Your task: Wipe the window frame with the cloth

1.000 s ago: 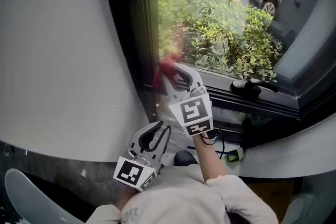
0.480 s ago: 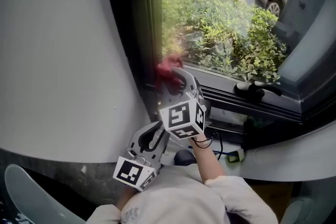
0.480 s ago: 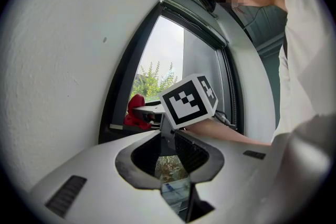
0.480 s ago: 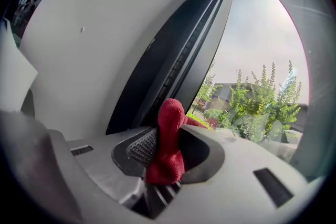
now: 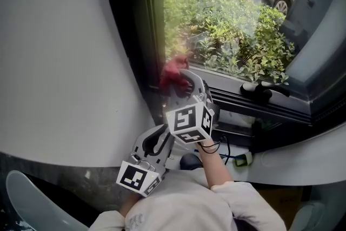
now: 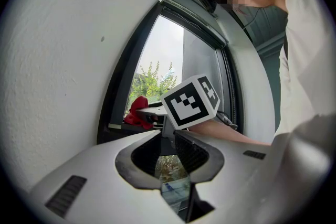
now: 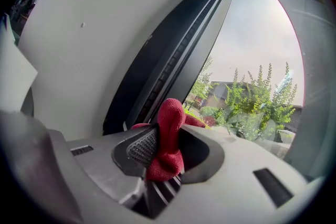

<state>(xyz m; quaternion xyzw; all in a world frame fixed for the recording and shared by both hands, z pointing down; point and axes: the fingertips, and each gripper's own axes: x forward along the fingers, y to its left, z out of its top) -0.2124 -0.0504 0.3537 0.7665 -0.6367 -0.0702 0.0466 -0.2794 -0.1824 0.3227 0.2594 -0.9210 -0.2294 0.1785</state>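
clearly the right tongs [image 5: 183, 79] are clenched on the red cloth [image 5: 173, 72]. in the right gripper view the cloth [image 7: 170, 119] is folded between the two ribbed pads, with one lump standing above the right tongs [image 7: 167, 140] and one lump hanging below them. in the head view the cloth is at the lower corner of the dark window frame [image 5: 145, 35], just beside the upright bar where it meets the sill. whether the cloth really presses on the bar cannot be told. the marker cube [image 5: 188, 121] of the right tongs is at 6 o'clock from the cloth.

the left tongs [image 5: 165, 133] are lower, at 7 o'clock from the right tongs, near the person's sleeve [image 5: 189, 200], and they point up toward the same corner. in the left gripper view the left tongs [image 6: 170, 157] are released: the jaws stand a little apart and nothing is between them.

a white curved wall [image 5: 65, 51] is at 9 o'clock from the frame. a black window handle [image 5: 262, 89] lies on the sill at 3 o'clock from the cloth, well apart from it. green bushes [image 5: 238, 35] show through the glass.
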